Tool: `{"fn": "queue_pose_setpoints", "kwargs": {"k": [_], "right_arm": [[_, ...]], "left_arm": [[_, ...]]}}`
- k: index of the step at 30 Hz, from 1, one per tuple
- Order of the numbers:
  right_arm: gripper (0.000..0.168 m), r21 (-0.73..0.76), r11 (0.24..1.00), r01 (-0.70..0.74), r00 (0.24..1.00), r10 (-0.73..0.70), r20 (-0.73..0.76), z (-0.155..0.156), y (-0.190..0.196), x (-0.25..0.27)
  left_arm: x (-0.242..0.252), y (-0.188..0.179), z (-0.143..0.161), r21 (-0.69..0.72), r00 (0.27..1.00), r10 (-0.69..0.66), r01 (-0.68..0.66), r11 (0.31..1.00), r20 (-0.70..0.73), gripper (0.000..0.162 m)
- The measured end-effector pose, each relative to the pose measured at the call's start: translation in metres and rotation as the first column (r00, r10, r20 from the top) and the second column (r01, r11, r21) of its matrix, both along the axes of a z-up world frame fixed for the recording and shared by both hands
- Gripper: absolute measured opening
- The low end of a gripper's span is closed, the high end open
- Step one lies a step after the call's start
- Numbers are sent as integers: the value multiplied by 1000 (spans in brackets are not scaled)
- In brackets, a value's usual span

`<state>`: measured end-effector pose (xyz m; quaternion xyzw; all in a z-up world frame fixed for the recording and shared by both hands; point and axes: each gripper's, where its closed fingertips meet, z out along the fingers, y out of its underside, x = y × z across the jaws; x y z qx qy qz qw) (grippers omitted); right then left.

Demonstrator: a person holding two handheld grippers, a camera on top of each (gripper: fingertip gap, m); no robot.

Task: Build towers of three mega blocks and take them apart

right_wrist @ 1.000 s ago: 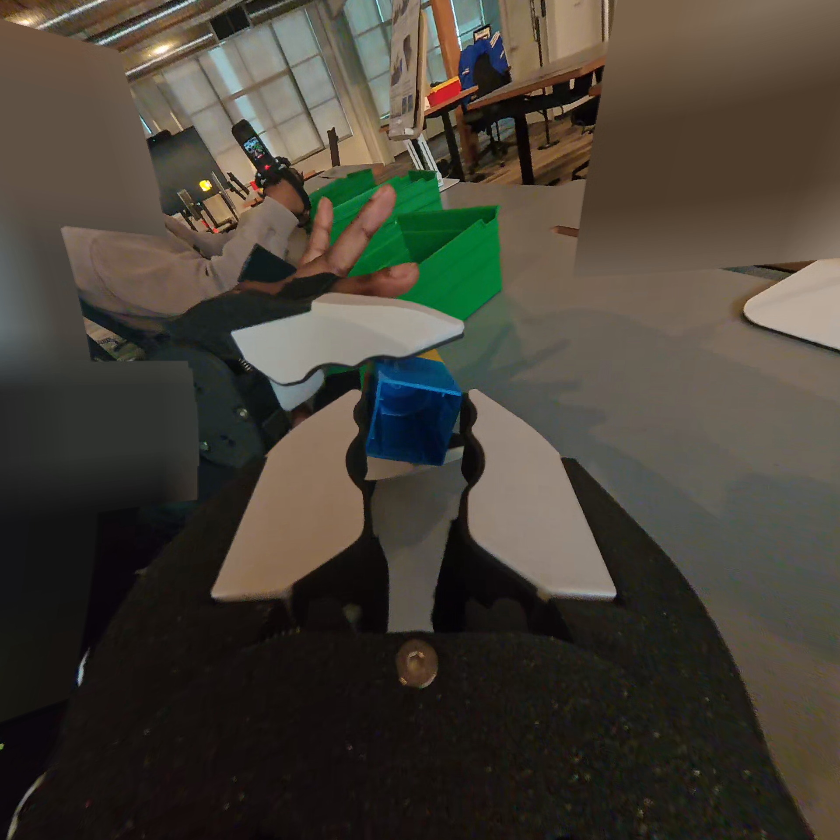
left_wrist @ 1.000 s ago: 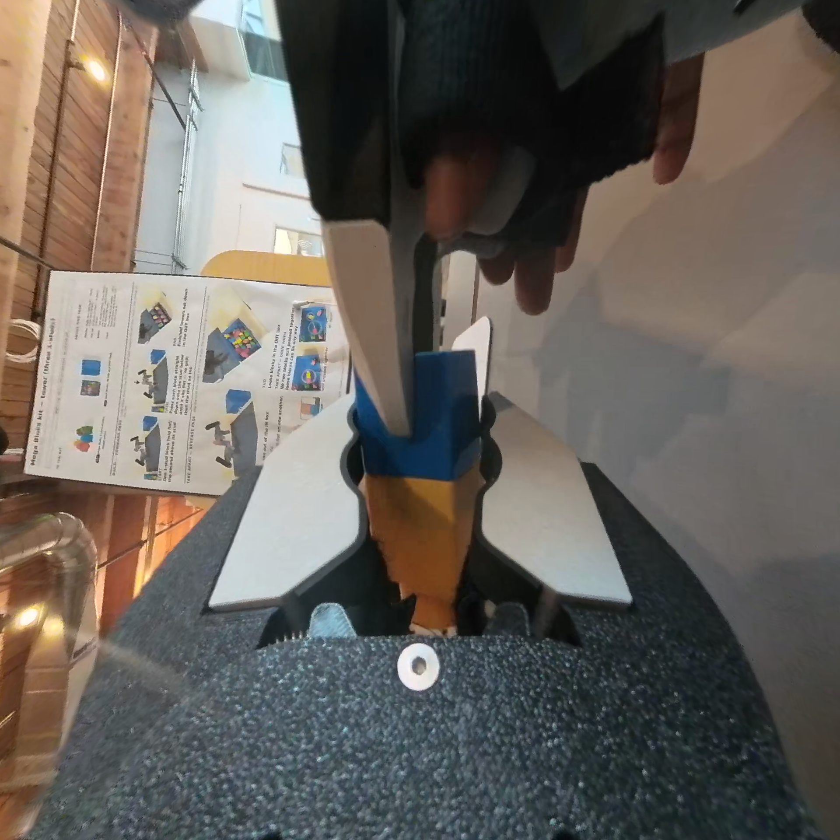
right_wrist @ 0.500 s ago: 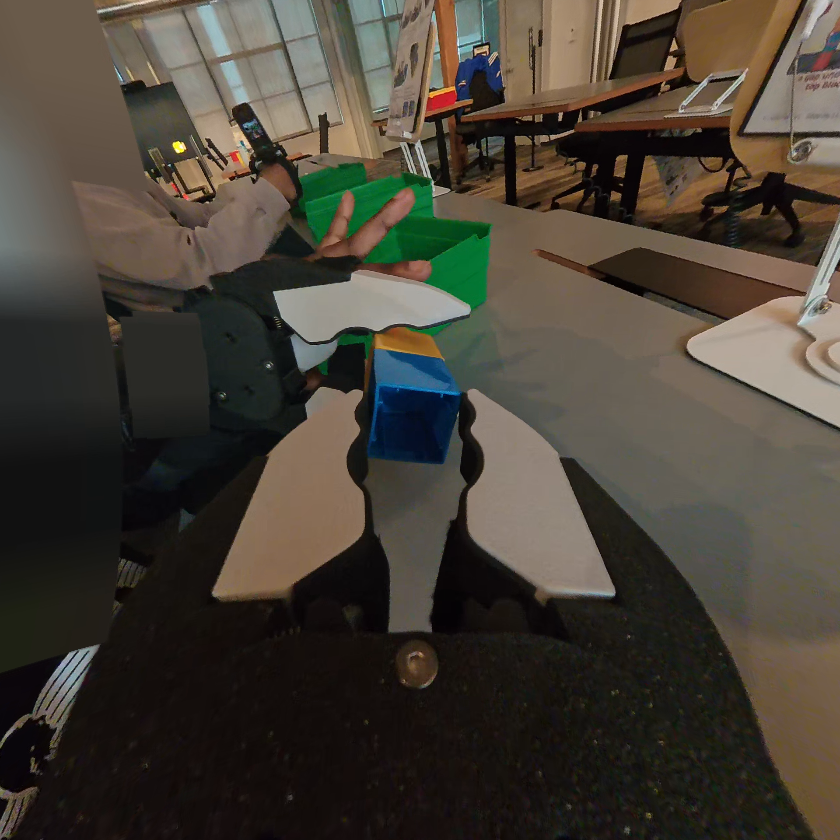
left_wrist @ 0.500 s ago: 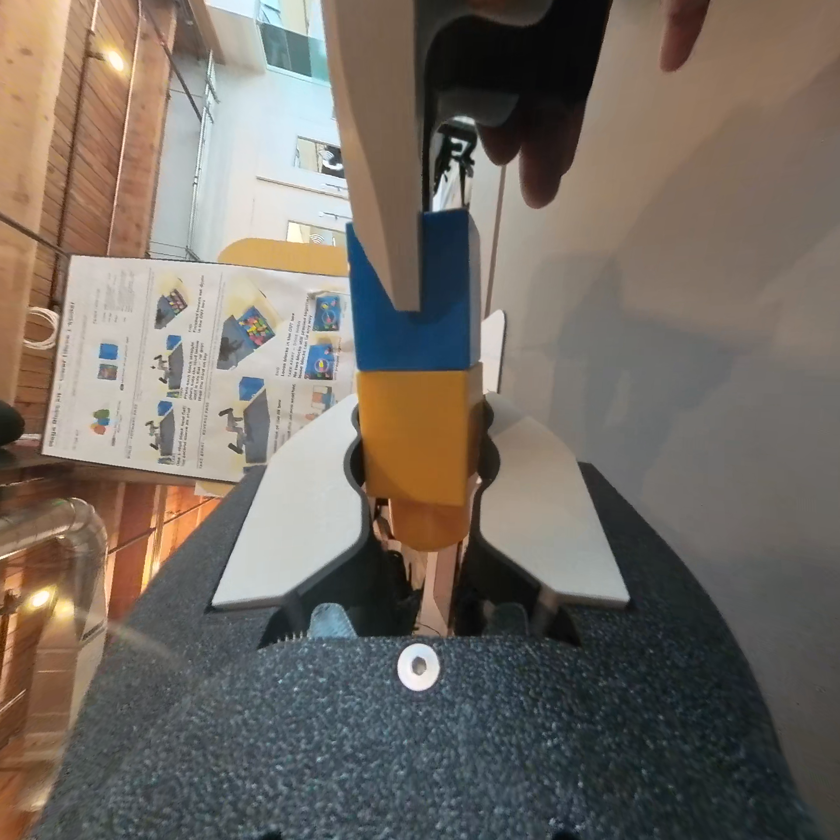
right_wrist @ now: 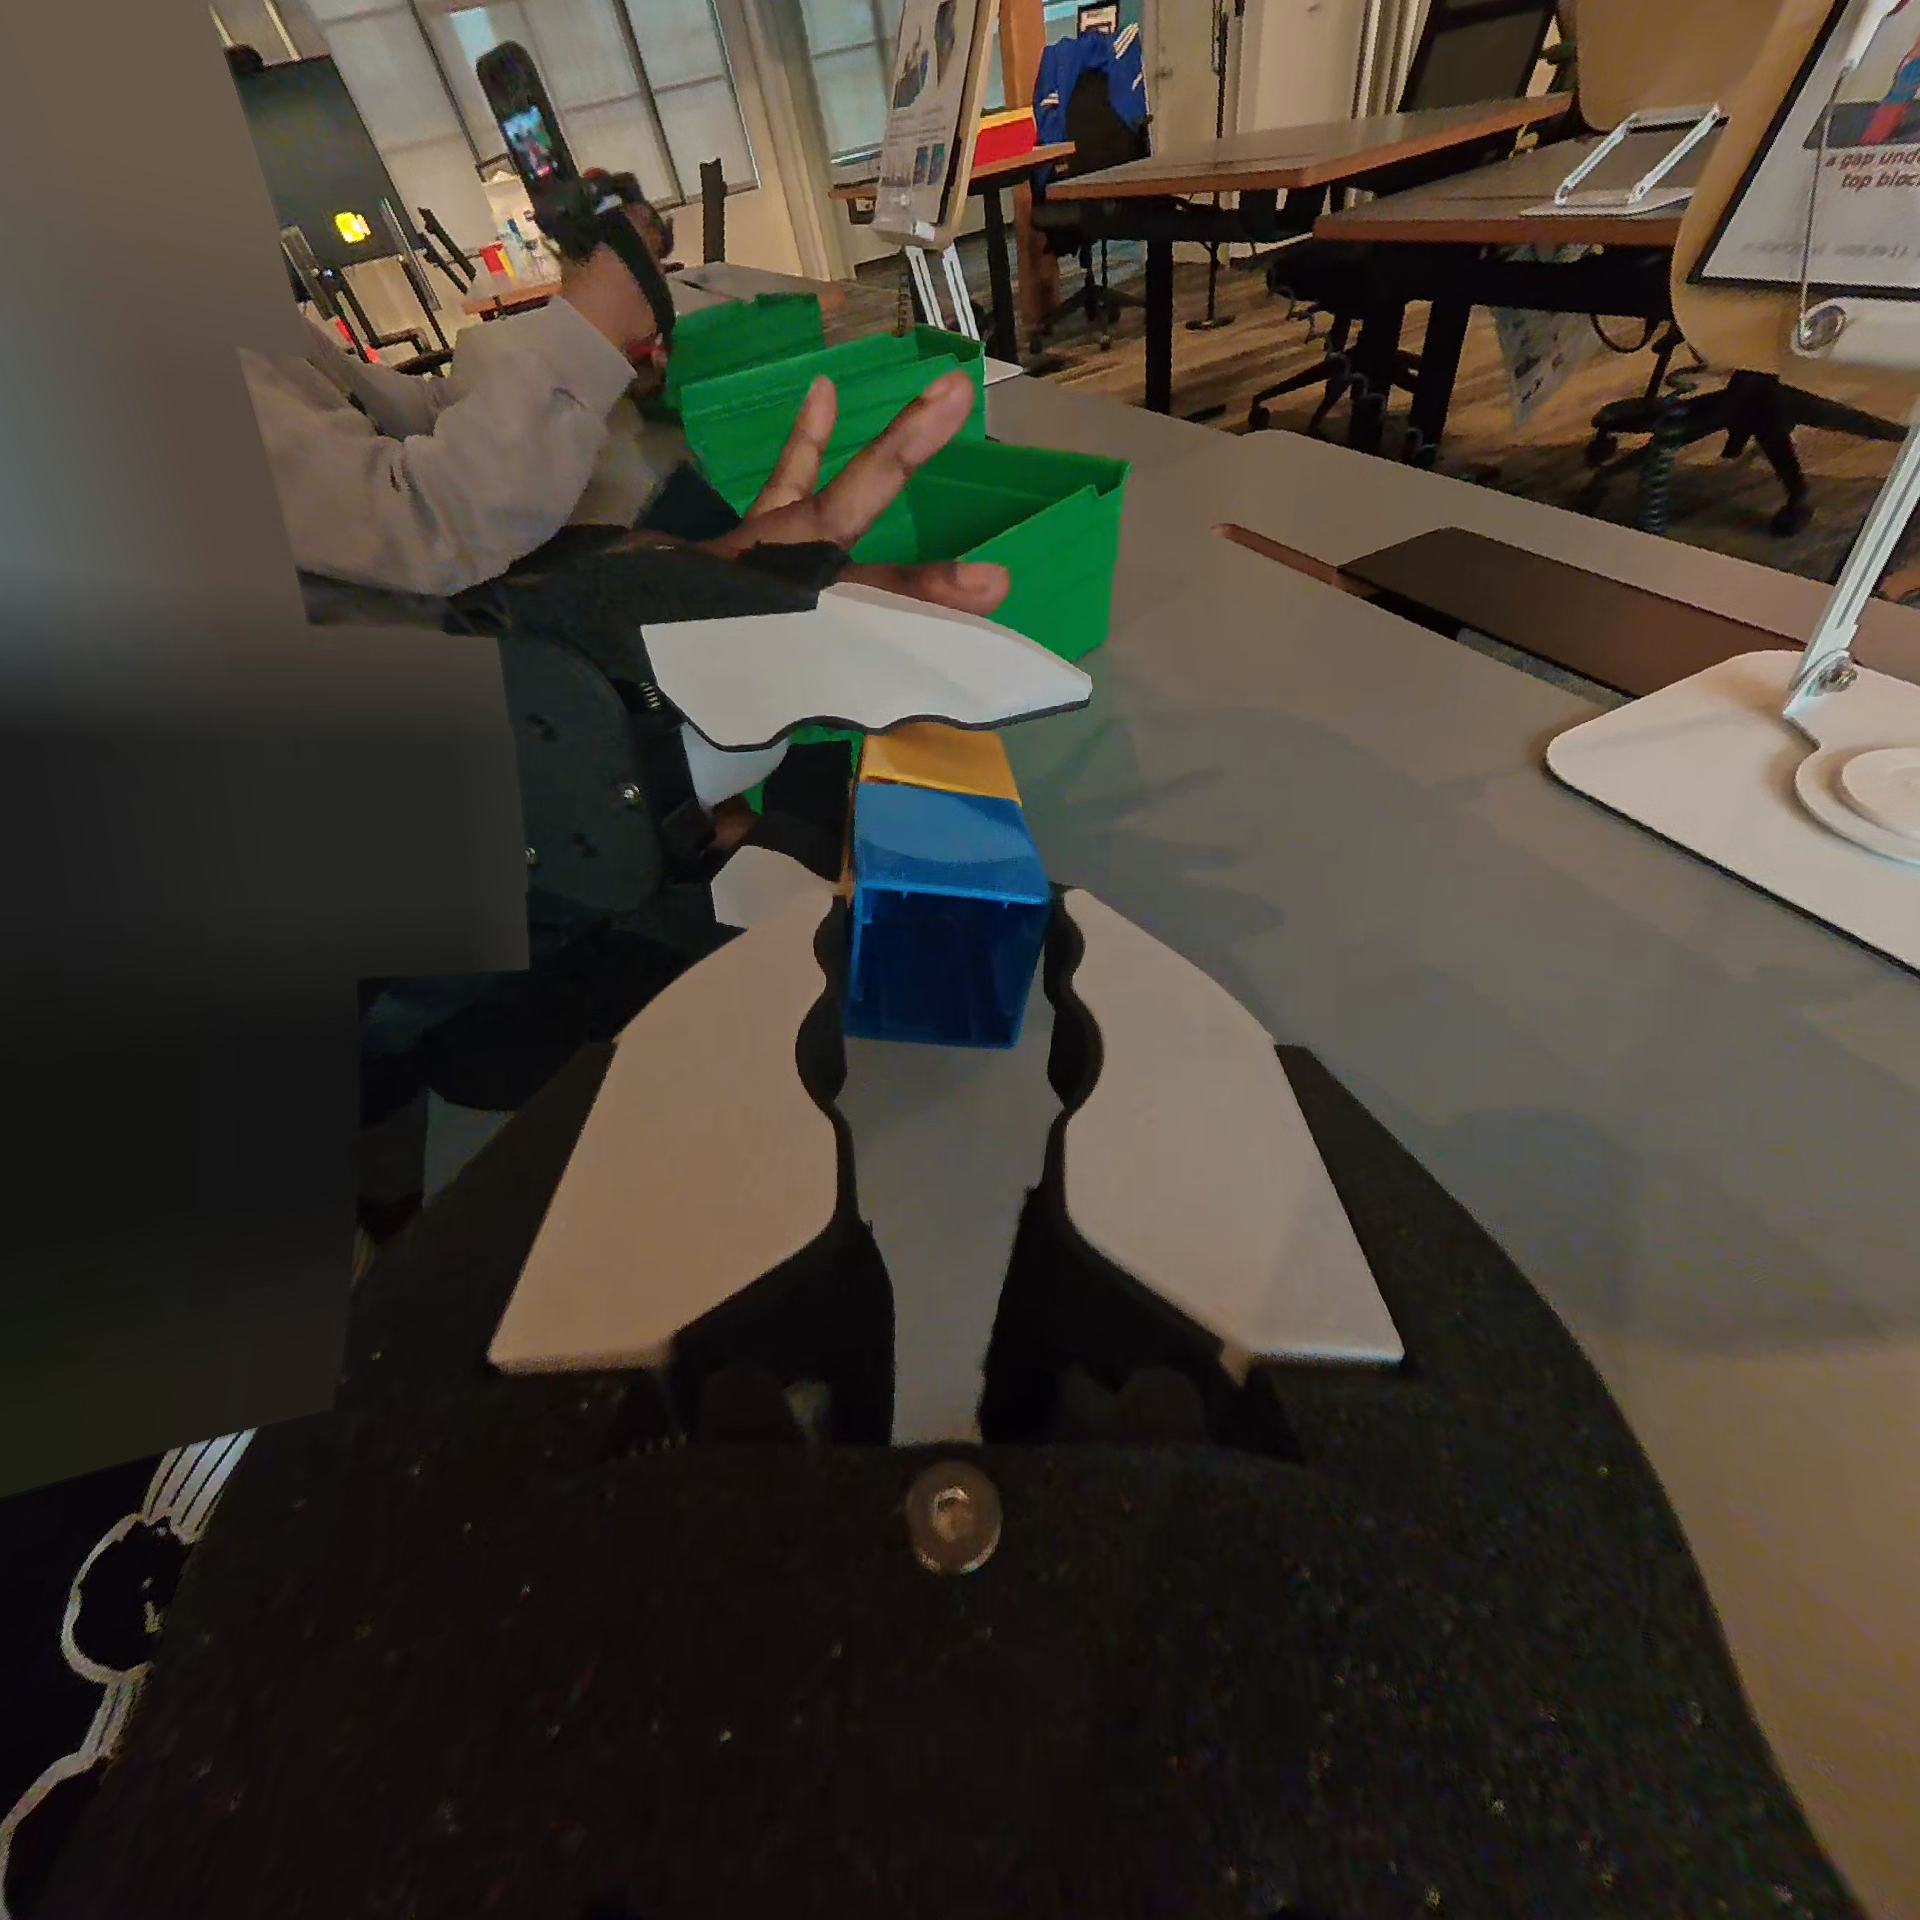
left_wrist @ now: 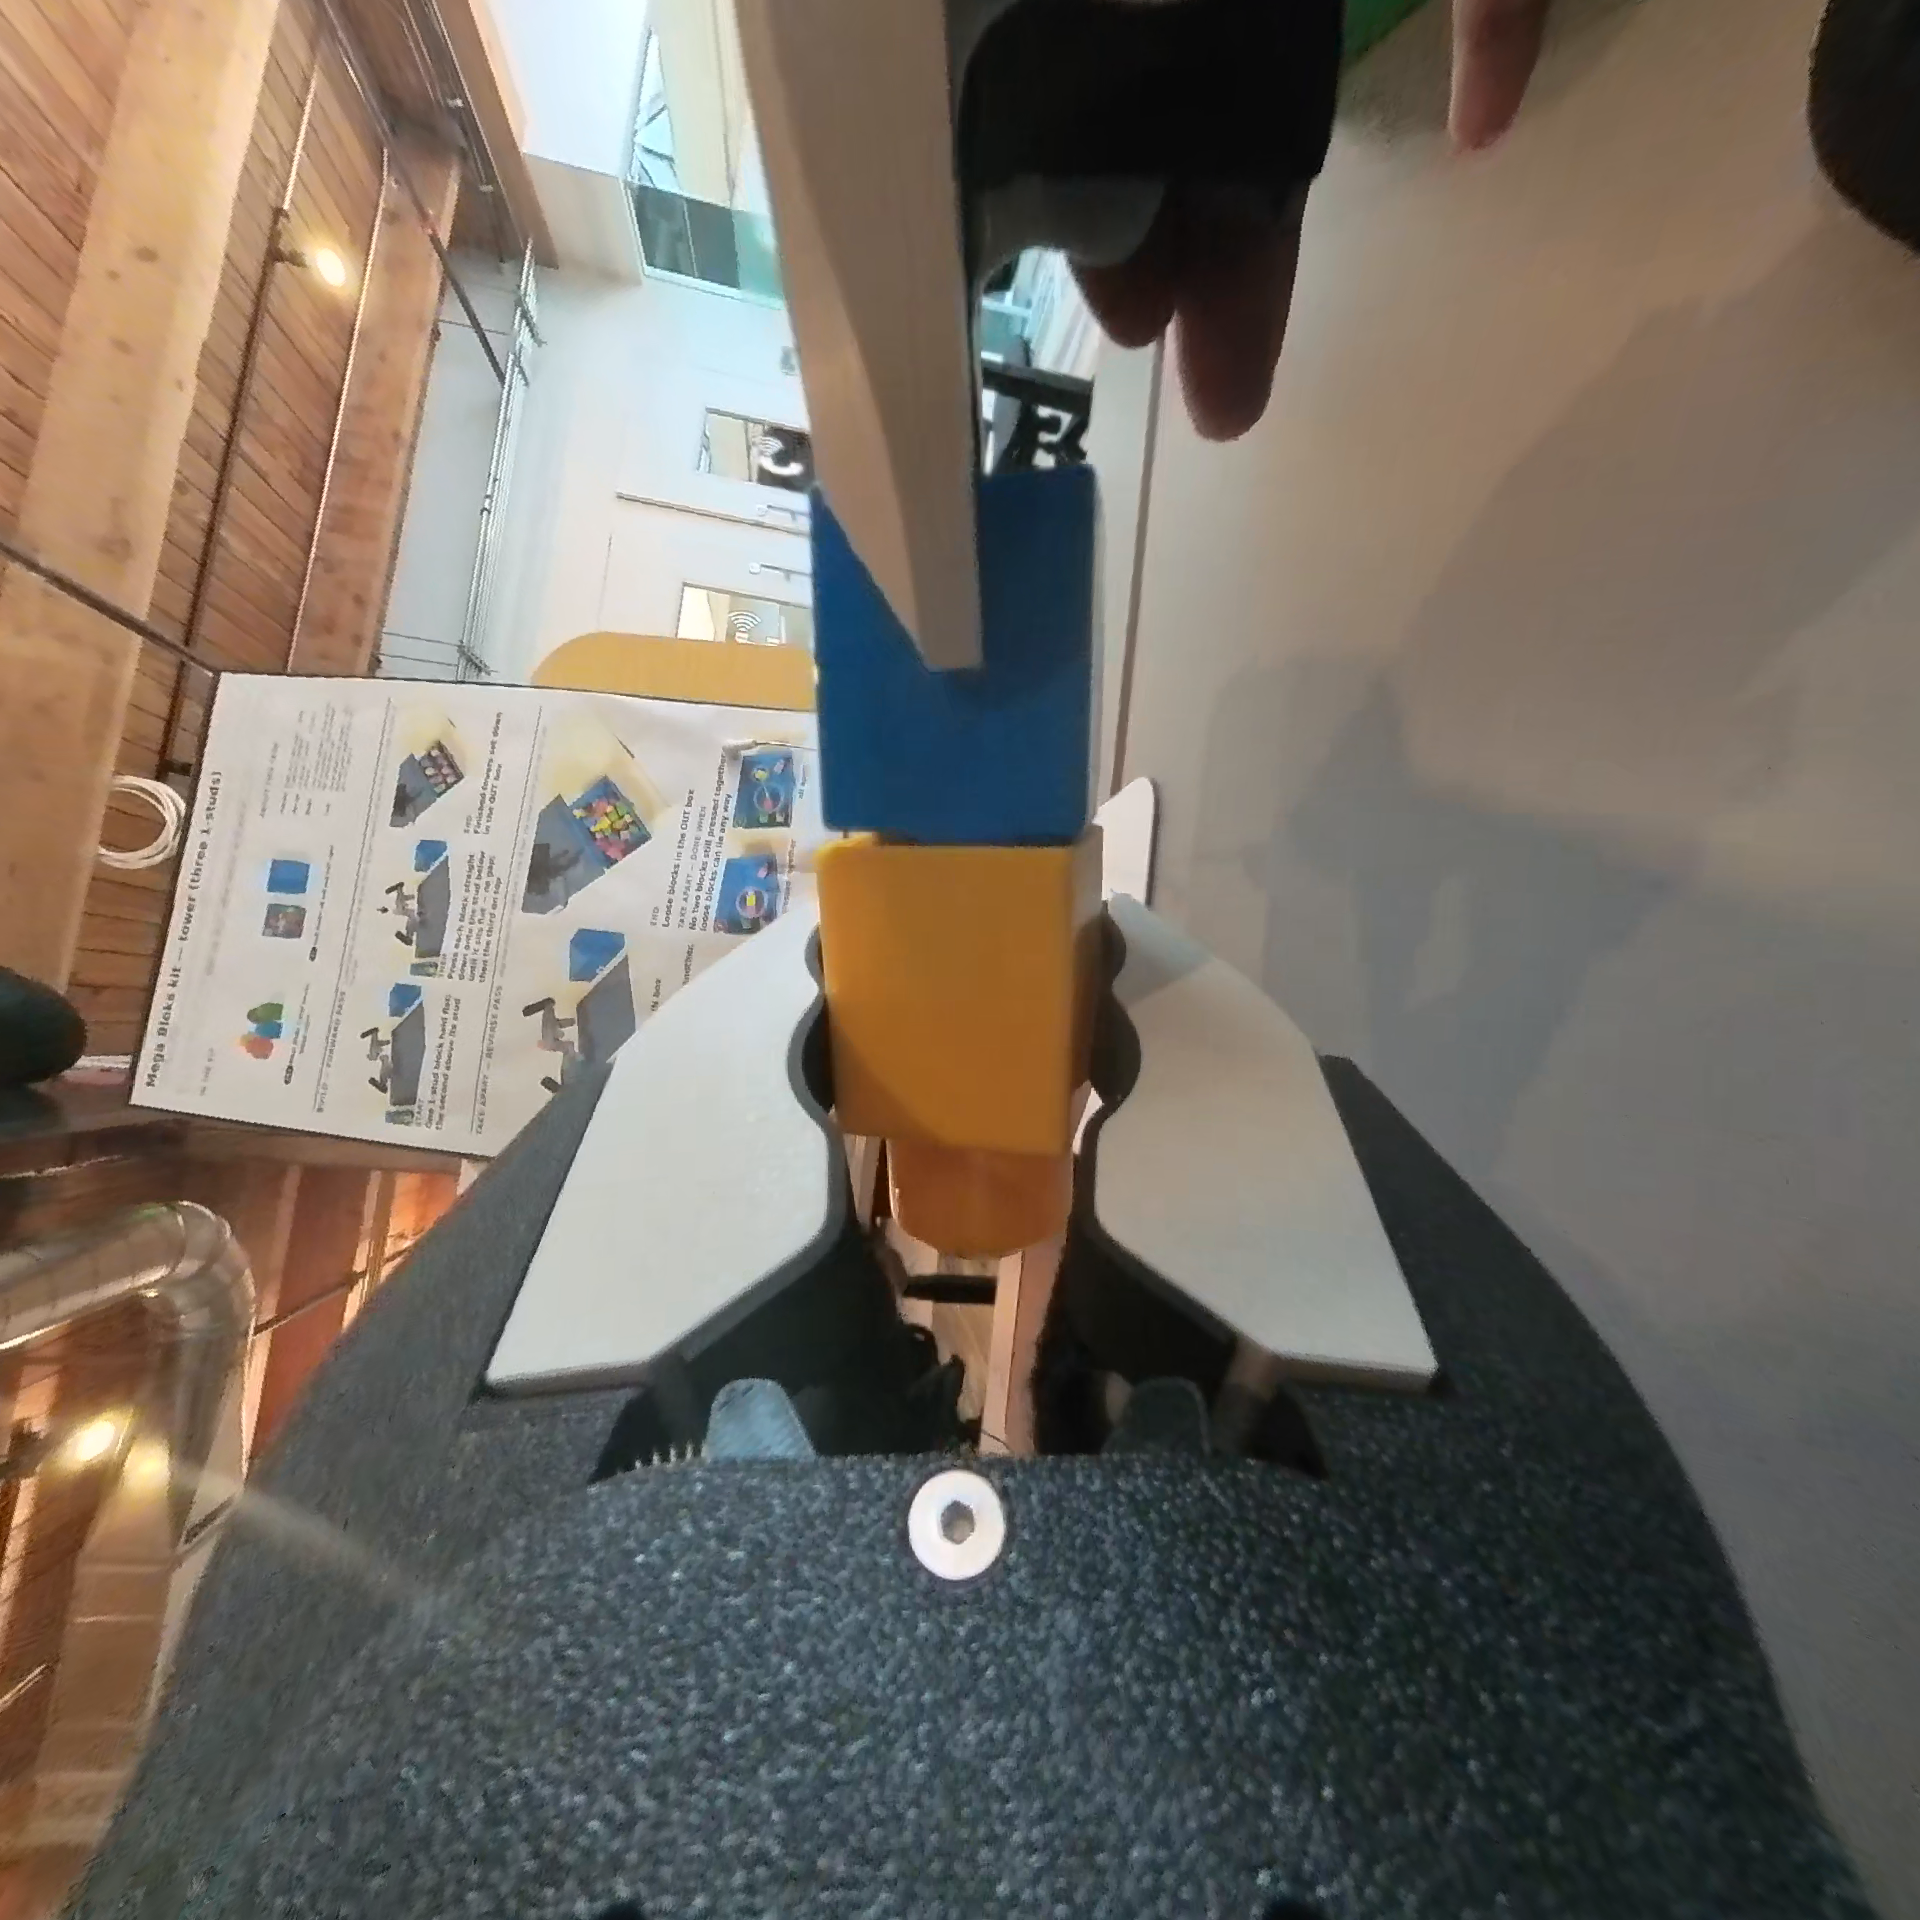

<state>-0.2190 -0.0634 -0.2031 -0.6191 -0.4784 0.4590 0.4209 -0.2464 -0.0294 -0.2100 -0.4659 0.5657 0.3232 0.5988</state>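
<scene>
A blue block (left_wrist: 951, 727) and a yellow block (left_wrist: 945, 997) are pressed end to end in the air, with only a thin seam between them. My left gripper (left_wrist: 961, 935) is shut on the yellow block, whose stud points back at the camera. A finger (left_wrist: 883, 364) of the right gripper lies across the blue block. In the right wrist view, my right gripper (right_wrist: 945, 914) is shut on the blue block (right_wrist: 940, 935), hollow end towards the camera. The yellow block (right_wrist: 940, 764) lies beyond it, under a finger (right_wrist: 862, 675) of the left gripper.
Green bins (right_wrist: 997, 540) stand on the grey table (right_wrist: 1403, 935) behind the blocks. A white stand base (right_wrist: 1714, 769) is at the right. A person's gloved hand (right_wrist: 862, 468) holds the left gripper. An instruction poster (left_wrist: 447, 914) stands at the left in the left wrist view. Tip to tip, the grippers are about 5 centimetres apart.
The two blocks have slid outward between my left fingers: the yellow one was deep in the jaws and now sits at the fingertips, with the blue one beyond them. Both grippers stay shut.
</scene>
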Motion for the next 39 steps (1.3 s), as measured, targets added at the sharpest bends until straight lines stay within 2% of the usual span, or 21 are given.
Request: {"fn": "queue_pose_setpoints", "kwargs": {"k": [1,4,7,13,15,17,21,24,30,33,39], "right_arm": [[35,1,1000,3,1000,-3,4,0,0,2],[35,48,994,99,995,-99,-7,6,15,26],[35,53,988,145,989,-143,-33,16,22,57],[35,163,922,351,935,-354,-11,33,45,132],[35,227,859,459,877,-478,37,34,58,170],[36,291,777,558,786,-608,116,28,70,213],[36,379,655,654,573,-756,316,-6,80,282],[36,393,627,672,476,-773,420,-34,83,307],[36,370,648,666,425,-736,526,-75,95,314],[36,402,643,651,368,-731,575,-86,100,318],[36,406,651,642,342,-716,608,-94,105,318]], "left_arm": [[0,0,0,-2,1000,2,-2,1000,0,44],[-32,12,2,36,992,123,-121,992,-34,45],[-39,12,14,-1,990,93,-94,996,107,44],[-35,11,15,8,990,96,-97,995,104,45],[-35,11,15,9,990,97,-98,995,104,45],[-33,10,16,6,989,92,-93,996,116,45],[-33,10,17,10,989,92,-94,996,116,45],[-31,9,17,9,989,86,-88,996,121,45],[-31,10,16,10,990,88,-89,996,112,45],[-31,10,16,14,990,88,-90,996,107,45],[-31,10,15,12,991,91,-92,996,102,45]]}}
